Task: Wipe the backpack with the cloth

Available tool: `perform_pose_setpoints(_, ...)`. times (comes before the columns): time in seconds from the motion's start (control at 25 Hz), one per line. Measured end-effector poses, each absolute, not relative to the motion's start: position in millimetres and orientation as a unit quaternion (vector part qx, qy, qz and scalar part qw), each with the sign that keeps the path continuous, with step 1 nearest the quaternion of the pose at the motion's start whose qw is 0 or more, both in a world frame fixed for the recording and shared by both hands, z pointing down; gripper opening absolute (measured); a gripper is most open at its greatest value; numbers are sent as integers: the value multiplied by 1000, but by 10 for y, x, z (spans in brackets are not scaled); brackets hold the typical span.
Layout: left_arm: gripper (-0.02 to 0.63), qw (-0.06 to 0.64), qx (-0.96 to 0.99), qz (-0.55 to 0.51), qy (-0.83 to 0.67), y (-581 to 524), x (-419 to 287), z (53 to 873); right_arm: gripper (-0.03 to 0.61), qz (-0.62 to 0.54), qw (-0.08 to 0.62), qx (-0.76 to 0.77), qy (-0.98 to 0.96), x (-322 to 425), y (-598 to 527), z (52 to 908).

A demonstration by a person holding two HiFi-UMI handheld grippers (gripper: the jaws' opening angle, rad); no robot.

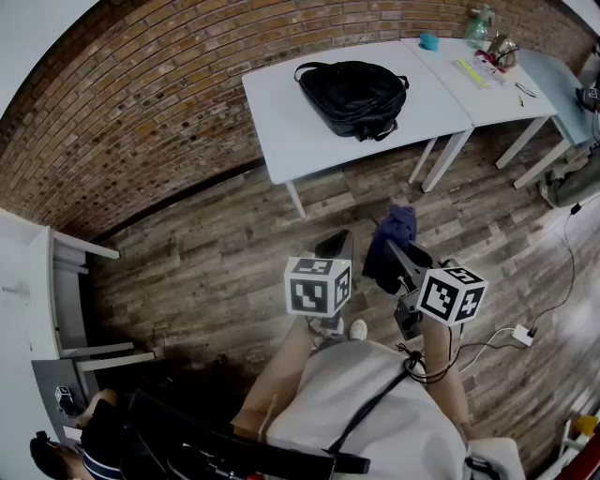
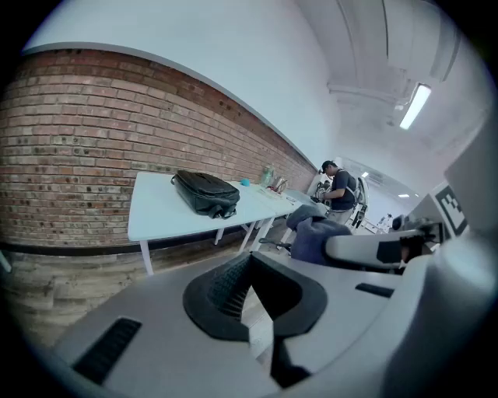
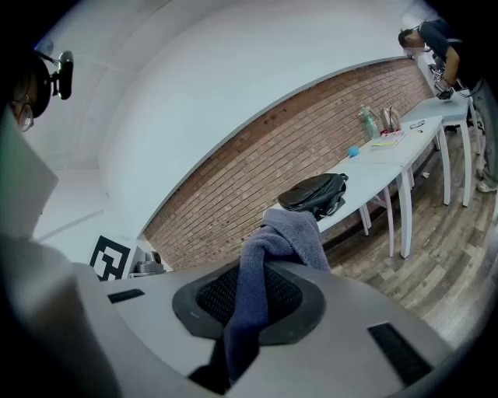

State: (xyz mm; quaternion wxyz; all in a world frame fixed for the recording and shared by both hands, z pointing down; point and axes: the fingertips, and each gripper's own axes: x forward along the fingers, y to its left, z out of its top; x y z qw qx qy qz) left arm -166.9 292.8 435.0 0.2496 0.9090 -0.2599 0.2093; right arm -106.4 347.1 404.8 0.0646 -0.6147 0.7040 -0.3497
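Blue cloth [image 3: 284, 233] clamped in right gripper [image 3: 257, 289], drooping over the tip. Left gripper [image 2: 249, 291] pinched nearly together, nothing in it. Black backpack [image 1: 354, 97] far off on white counter [image 1: 281, 127], not reached yet. Could lose loose cloth mid-walk, or shove backpack sideways with one-handed wiping.

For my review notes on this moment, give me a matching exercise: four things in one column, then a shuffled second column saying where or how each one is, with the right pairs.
Things:
1. backpack
2. cloth
3. left gripper
4. green bottle

Place or state:
A. nothing between its fingers
B. standing at the far edge of the neighbouring table
C. lying alone on a white table
D. clamped in the right gripper

Pairs: 1-C, 2-D, 3-A, 4-B
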Motion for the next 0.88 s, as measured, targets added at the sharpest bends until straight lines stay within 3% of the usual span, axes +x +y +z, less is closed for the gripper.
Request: perform_pose_setpoints(0.88,3,263,909,205,-251,2758,-1798,4372,46,-344,70,-635,688,-1016,3365,4022)
